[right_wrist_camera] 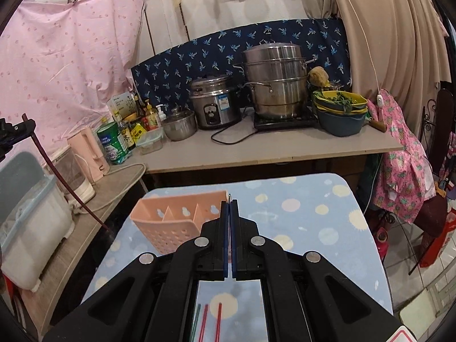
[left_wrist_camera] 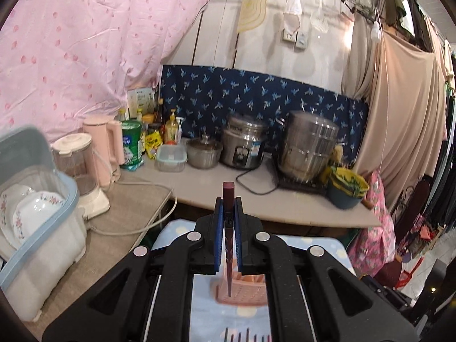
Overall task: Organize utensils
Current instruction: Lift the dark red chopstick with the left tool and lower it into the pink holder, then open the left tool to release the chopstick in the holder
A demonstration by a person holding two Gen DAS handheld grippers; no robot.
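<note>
My left gripper (left_wrist_camera: 228,199) is shut on a dark red chopstick (left_wrist_camera: 228,245), held upright with its tip above the pink utensil holder (left_wrist_camera: 248,290). In the right wrist view the same chopstick (right_wrist_camera: 59,179) hangs at the far left, left of the pink holder (right_wrist_camera: 171,216) on the blue dotted table (right_wrist_camera: 313,219). My right gripper (right_wrist_camera: 229,202) is shut on a thin utensil whose tip (right_wrist_camera: 229,196) just shows above the fingers. Several chopsticks lie on the table below each gripper, red and green ones (right_wrist_camera: 211,322) and dark ones (left_wrist_camera: 245,336).
A white dish box (left_wrist_camera: 37,228) with plates stands on the left. The counter (right_wrist_camera: 285,148) behind holds a blender, kettle, bottles, rice cooker (right_wrist_camera: 213,105), steamer pot (right_wrist_camera: 276,79) and bowls. Clothes hang on the right.
</note>
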